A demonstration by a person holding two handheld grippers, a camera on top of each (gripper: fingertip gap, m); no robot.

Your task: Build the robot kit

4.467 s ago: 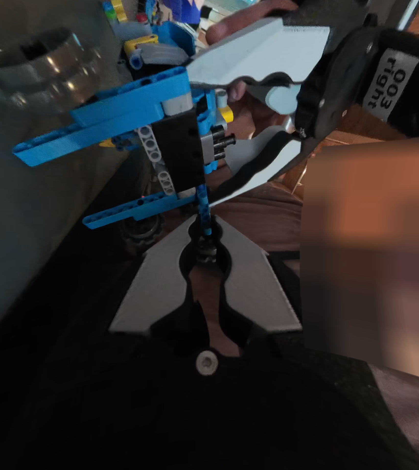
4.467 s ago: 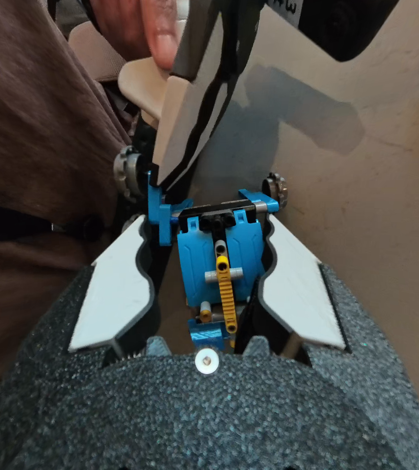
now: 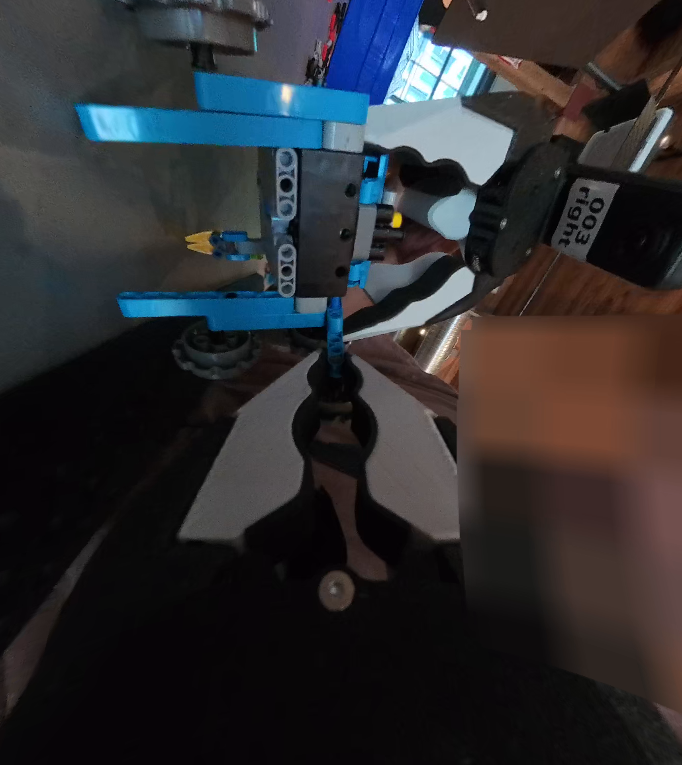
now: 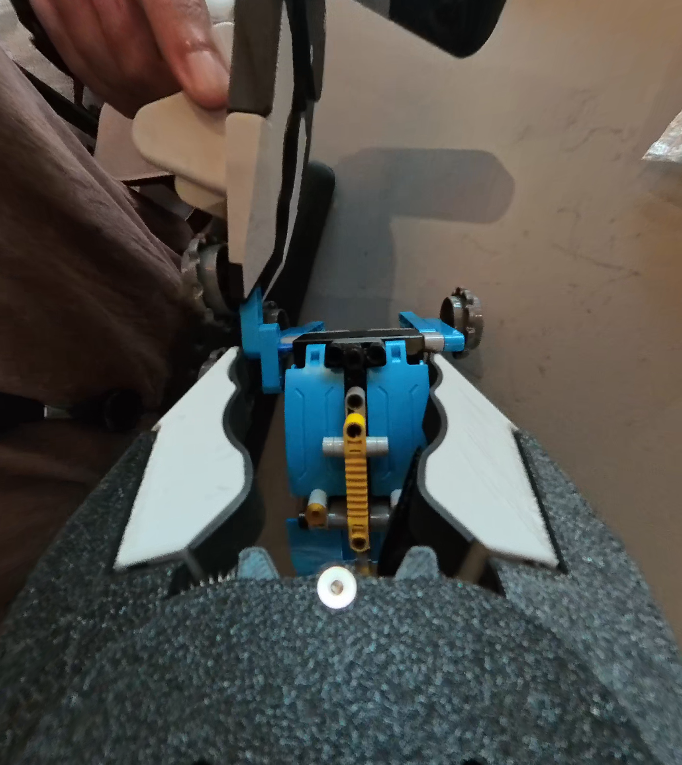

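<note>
Right gripper (image 4: 341, 418) clenched on toy model (image 4: 356, 439); left gripper (image 3: 333, 372) pinching its thin blue rod (image 3: 334, 339). Rod's lower end hidden between fingers.

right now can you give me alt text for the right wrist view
A blue toy brick model with a yellow toothed bar down its middle sits clamped between the right gripper and its white jaws. The left gripper reaches down from above, pinching a blue piece at the model's upper left corner.
</note>
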